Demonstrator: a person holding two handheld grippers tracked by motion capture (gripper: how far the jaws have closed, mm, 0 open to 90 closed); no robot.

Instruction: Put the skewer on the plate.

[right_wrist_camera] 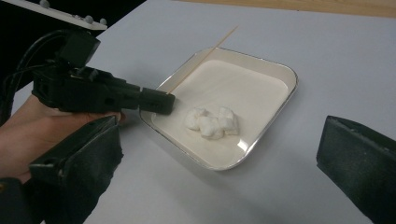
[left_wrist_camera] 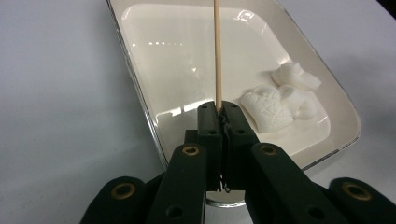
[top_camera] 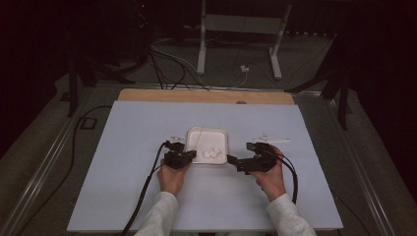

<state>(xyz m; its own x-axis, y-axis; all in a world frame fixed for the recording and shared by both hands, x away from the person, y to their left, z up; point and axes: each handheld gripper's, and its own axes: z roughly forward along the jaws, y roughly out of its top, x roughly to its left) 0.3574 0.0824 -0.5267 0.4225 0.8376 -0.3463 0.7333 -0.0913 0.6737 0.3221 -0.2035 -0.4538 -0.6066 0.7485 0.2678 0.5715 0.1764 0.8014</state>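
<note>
My left gripper [left_wrist_camera: 218,116] is clamped on a wooden skewer [left_wrist_camera: 217,51], its jaws pressed together around the blunt end at the near rim of the tray [left_wrist_camera: 140,88], so the stick runs out over the bare white floor with nothing on it yet. My right gripper [top_camera: 235,161] hangs just right of the tray with its jaws spread wide and empty. The marshmallows [right_wrist_camera: 211,122], three or so in a clump, lie in the tray's near right corner, just beside the skewer and untouched. I judge the job barely begun: the skewer is in hand, but picking up a marshmallow and threading each one remains.
</note>
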